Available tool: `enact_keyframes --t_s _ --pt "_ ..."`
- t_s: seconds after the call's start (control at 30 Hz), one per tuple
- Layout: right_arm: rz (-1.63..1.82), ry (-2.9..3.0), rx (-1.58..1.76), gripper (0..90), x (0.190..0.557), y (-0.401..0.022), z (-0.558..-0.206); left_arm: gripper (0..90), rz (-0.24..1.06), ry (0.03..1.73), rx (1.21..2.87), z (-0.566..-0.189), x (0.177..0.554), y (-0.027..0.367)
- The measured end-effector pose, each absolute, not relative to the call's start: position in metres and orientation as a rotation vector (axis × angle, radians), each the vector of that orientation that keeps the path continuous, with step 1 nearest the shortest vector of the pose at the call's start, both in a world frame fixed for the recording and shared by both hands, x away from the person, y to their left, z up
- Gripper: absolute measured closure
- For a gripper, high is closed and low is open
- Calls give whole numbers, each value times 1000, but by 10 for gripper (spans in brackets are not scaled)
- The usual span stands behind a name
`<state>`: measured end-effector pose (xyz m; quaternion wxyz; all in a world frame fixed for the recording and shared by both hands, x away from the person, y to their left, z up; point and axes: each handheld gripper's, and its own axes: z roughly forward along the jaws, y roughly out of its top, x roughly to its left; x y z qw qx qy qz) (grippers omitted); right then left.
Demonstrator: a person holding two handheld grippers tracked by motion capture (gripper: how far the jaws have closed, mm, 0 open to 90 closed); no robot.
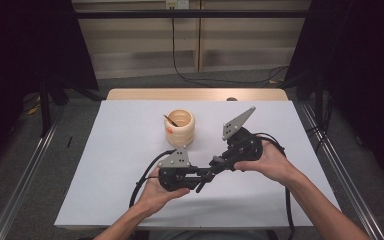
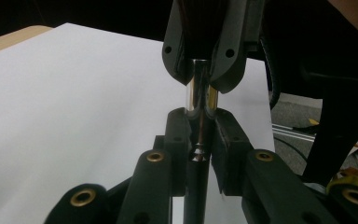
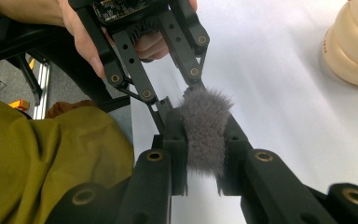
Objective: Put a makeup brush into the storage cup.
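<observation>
I see the white-covered counter (image 1: 120,165) amid grey carpet and dark curtains, where my left hand-held gripper (image 1: 198,181) clamps the brush (image 2: 199,100) by its chrome ferrule and my right hand-held gripper (image 1: 215,162) pinches its bristles above mid-counter.

Makeup brush (image 3: 204,126): grey fluffy head, chrome ferrule (image 2: 198,93), dark handle; held level.
</observation>
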<state>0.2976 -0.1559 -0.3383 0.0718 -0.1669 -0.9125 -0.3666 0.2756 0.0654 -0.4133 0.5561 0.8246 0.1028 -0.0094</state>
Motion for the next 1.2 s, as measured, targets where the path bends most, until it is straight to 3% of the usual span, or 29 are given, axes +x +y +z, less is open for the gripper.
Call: enact_keyframes --t_s 0.3,0.67,1.2 --pt "-1118 -2742 -486 770 297 -156 -340 784 -24 236 1950 -413 275 66" --pt "-1148 -2741 -481 701 297 -157 -341 785 -31 229 1953 -414 275 65" --pt "-1301 -2712 -519 391 293 -166 -343 784 -23 260 1935 -412 278 71"
